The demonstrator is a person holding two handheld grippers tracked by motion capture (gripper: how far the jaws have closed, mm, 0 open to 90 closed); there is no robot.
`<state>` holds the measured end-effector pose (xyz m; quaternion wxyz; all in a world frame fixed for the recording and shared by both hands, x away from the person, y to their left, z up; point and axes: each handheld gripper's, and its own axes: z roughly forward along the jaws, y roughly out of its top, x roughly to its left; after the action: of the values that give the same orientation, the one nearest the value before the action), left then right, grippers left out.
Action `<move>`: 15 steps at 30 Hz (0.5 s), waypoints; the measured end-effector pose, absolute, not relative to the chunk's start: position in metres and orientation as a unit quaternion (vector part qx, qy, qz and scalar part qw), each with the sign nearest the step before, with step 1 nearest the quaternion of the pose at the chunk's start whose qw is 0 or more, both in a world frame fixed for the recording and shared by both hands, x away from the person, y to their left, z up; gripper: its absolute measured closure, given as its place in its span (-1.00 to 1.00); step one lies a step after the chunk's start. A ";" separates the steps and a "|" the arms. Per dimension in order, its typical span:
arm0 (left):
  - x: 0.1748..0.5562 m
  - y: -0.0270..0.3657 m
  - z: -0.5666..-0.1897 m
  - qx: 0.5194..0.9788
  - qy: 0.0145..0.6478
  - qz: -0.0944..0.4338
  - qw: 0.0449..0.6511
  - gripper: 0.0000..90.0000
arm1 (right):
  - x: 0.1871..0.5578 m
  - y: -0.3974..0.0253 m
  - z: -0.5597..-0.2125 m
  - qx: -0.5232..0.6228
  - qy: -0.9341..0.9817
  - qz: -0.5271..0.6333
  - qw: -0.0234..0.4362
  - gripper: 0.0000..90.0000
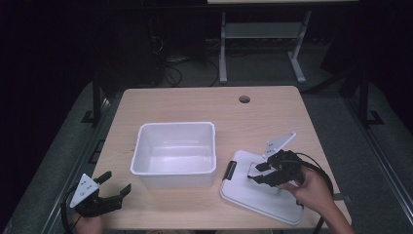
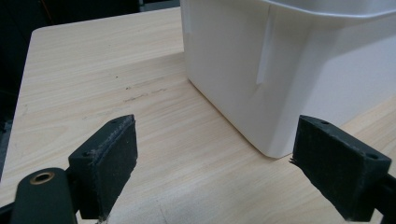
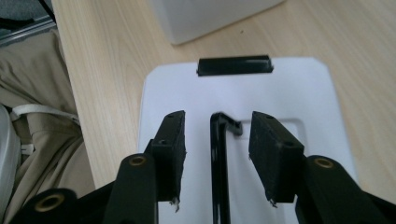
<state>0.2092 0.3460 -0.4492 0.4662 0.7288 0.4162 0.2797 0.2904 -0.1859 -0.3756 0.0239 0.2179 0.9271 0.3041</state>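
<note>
Wooden counter [image 1: 170, 105] under me, white tub [image 1: 175, 152] at centre. At four o'clock lies the flat white lid [image 1: 260, 192], black latch [image 3: 234, 66] at its edge, thin black handle [image 3: 218, 154] raised. My right gripper [image 1: 259, 173] straddles that handle, fingers part-open, gripping nothing. My left gripper [image 1: 116, 184], seven o'clock, gapes wide, empty.

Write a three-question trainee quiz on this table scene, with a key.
1. True or false: the white bin holds items.
2. The right gripper straddles which part of the lid? A) black latch B) black handle C) corner
3. Fill in: the left gripper is ____, beside the bin's corner.

Key: 1 false, it looks empty. 2 B, jaws either side of the handle, not closed. 3 open.
</note>
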 end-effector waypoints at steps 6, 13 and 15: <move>0.209 0.346 -0.449 0.729 0.416 0.280 0.466 -0.71 | 0.287 -0.191 -0.389 0.222 0.929 0.296 0.019 0.31; 0.209 0.346 -0.449 0.729 0.417 0.280 0.466 -0.71 | 0.285 -0.195 -0.399 0.222 0.931 0.288 0.014 0.45; 0.209 0.346 -0.449 0.729 0.417 0.280 0.466 -0.71 | 0.285 -0.196 -0.403 0.220 0.933 0.285 0.016 0.49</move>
<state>0.2091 0.3458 -0.4495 0.4660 0.7287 0.4165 0.2801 0.2852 -0.1963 -0.4027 0.0164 0.2201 0.9326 0.2855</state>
